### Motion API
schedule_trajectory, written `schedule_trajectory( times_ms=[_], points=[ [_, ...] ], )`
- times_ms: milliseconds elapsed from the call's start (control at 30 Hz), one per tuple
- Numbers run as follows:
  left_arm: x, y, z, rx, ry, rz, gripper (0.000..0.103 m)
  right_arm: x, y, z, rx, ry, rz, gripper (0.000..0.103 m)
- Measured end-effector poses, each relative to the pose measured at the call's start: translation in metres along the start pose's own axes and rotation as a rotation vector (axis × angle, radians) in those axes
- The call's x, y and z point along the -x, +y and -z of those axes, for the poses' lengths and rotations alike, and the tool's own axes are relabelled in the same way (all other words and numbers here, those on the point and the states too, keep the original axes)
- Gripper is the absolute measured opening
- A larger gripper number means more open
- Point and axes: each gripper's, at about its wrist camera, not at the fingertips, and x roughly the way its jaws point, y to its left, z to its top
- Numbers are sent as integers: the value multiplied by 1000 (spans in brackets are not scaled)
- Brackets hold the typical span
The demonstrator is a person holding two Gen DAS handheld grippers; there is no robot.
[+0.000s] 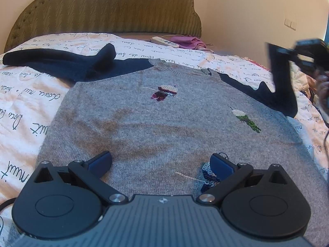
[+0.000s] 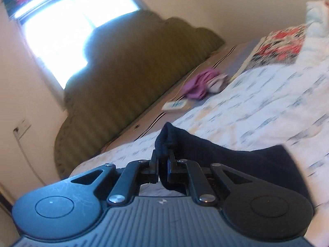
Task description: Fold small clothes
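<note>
Already the right gripper (image 2: 163, 169) pinches the navy sleeve (image 2: 236, 160), lifted off the sweater's right side; left gripper (image 1: 160, 162) gapes wide (empty) over the grey sweater (image 1: 164, 119) near the bed's front edge.

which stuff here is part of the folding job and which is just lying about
Part of the job:
- grey sweater, flat on the bed
- its dark right sleeve, pinched in the right gripper
- left gripper, jaws open over the hem

Just lying about:
- white remote
- purple cloth
- printed quilt
- headboard
</note>
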Motion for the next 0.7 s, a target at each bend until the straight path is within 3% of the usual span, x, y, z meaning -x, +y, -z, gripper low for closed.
schedule_trajectory(
  times_ms=[100,200,267,300,467,533,567,700],
  points=[
    [2,5,0,33,-12,25,103,-54,35,42,-34,126,-37,6],
    [5,10,1,73,-26,56,103,-83,63,80,-10,210,-9,9],
    [5,12,2,86,-33,66,103,-86,71,96,-1,255,10,24],
    [6,12,2,85,-35,66,103,-81,69,98,-14,258,2,26],
    [6,10,1,66,-29,63,103,-12,33,92,-94,114,-35,37],
    [10,10,-8,67,-9,86,102,18,13,94,-67,72,17,59],
    [12,11,-18,85,-2,132,102,31,4,95,-49,53,45,67],
    [-1,16,-77,264,-18,345,103,57,-30,111,-61,31,129,69]
  ],
)
